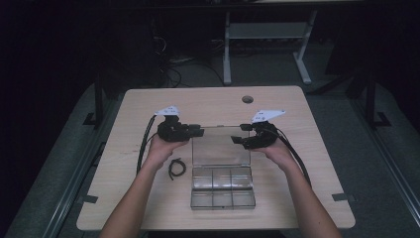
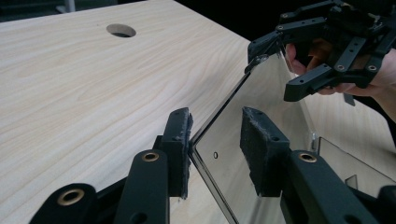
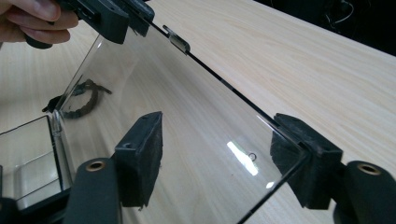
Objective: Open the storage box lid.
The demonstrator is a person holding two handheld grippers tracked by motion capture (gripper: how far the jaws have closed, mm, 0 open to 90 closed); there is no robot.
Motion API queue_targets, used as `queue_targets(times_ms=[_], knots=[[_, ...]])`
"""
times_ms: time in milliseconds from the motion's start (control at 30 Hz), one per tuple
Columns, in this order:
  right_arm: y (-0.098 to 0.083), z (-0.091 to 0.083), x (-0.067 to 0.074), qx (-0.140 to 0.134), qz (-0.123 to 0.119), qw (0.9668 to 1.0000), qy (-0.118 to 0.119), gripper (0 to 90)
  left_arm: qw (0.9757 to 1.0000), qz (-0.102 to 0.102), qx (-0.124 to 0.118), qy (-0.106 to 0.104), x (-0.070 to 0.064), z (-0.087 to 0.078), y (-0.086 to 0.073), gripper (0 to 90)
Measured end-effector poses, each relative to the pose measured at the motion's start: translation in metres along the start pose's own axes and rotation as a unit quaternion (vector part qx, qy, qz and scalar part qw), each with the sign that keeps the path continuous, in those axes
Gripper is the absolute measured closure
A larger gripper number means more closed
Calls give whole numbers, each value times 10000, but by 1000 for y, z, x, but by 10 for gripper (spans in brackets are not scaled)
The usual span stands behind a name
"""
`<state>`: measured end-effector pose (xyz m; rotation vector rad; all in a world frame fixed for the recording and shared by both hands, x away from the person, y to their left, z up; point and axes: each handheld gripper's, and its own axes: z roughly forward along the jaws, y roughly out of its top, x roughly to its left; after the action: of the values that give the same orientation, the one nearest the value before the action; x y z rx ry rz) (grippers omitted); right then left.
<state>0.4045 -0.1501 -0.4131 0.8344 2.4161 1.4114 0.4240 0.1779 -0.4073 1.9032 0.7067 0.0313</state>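
Left gripper (image 2: 215, 149) and right gripper (image 3: 219, 158) straddle the raised clear organizer-box lid (image 1: 221, 145) corners, jaws apart, apparently unclamped.

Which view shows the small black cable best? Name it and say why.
The high view: the small black cable lies whole and unobstructed on the table, left of the clear box. The right gripper view shows it through the raised lid, distorted.

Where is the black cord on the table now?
In the high view, the black cord lies coiled on the table, just left of the clear box, beside the left forearm.
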Motion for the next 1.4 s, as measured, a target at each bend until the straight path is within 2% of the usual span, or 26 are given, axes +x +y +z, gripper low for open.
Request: queue_targets(times_ms=[200, 533, 733, 1400], knots=[[-3, 6, -1, 48, 110, 9999, -6, 298, 10000, -59, 39, 39, 3, 3, -3, 612], [-4, 8, 0, 207, 99, 9997, -33, 259, 9999, -118, 19, 42, 6, 6, -4, 613], [-7, 14, -1, 258, 180, 9995, 1, 211, 9998, -205, 38, 73, 8, 9, -8, 602], [-13, 22, -5, 358, 394, 9986, 51, 183, 9993, -303, 149, 133, 14, 16, -16, 574]])
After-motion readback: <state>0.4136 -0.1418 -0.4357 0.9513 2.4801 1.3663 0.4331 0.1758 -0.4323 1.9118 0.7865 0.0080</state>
